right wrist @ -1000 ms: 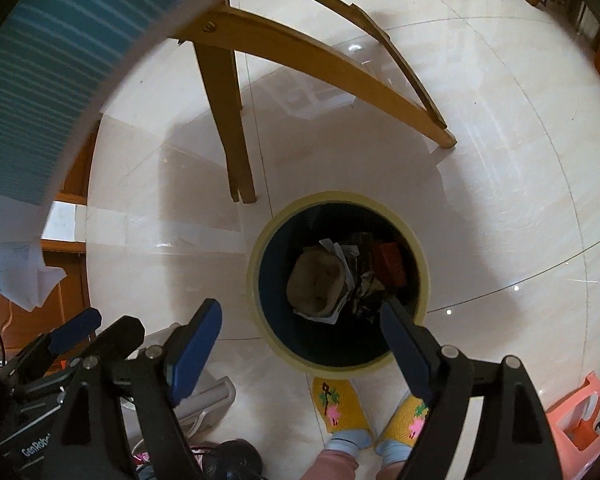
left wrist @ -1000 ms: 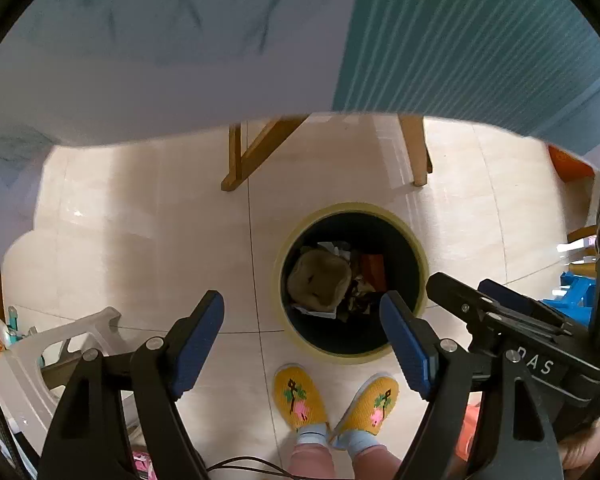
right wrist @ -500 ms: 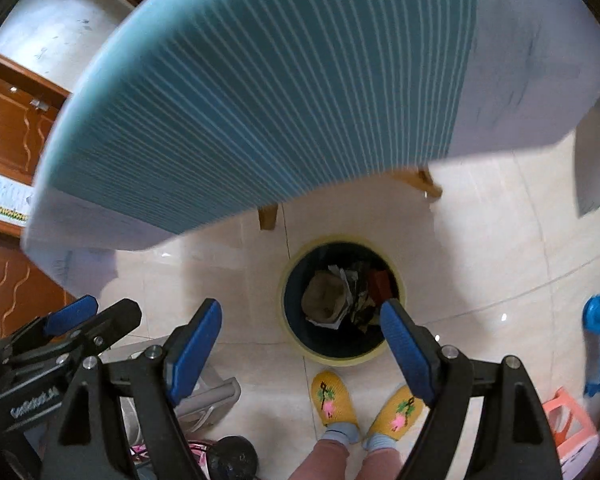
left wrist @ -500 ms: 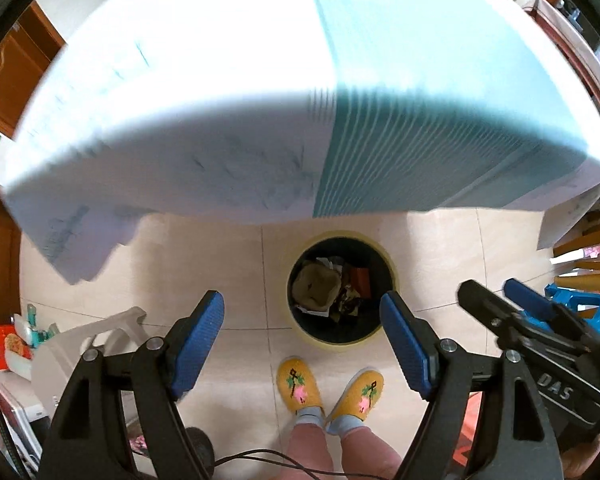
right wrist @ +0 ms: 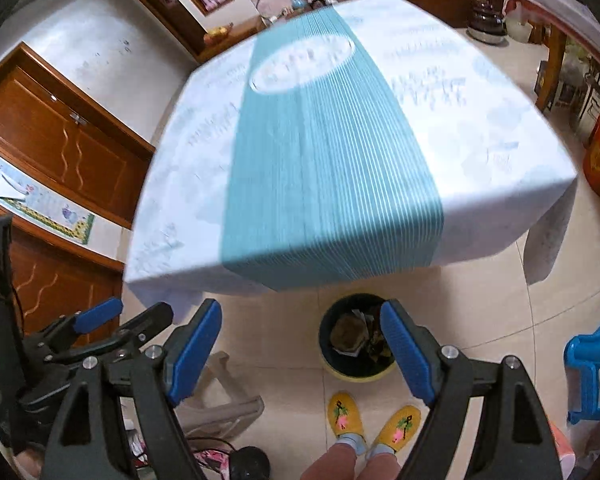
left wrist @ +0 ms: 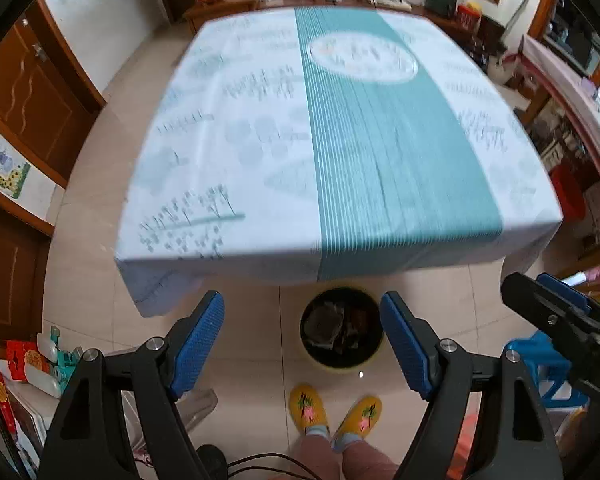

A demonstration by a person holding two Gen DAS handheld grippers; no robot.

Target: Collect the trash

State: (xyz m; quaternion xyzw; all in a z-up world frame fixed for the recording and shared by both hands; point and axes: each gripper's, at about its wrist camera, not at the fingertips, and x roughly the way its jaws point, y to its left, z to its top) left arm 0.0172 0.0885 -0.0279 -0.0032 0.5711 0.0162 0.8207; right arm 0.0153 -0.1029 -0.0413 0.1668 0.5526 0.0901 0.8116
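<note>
A round dark trash bin (left wrist: 342, 332) with a yellow rim stands on the tiled floor at the table's near edge, holding crumpled brown paper and other scraps. It also shows in the right wrist view as the bin (right wrist: 358, 340). My left gripper (left wrist: 302, 340) is open and holds nothing, high above the floor. My right gripper (right wrist: 302, 340) is open and holds nothing too. Each gripper shows at the edge of the other's view. The table (left wrist: 340, 140) wears a white and teal striped cloth, blurred by motion, with no object visible on it.
A person's feet in yellow slippers (left wrist: 332, 410) stand just in front of the bin. A blue plastic stool (right wrist: 592, 364) is at the right, a pale stool (right wrist: 220, 396) at the left. Wooden doors (left wrist: 20, 92) line the left wall, and cluttered sideboards stand at the back.
Both grippers have risen and tilted up from over the bin; the view now takes in the whole tabletop and the room. The bin looks smaller and lower. Both stayed open.
</note>
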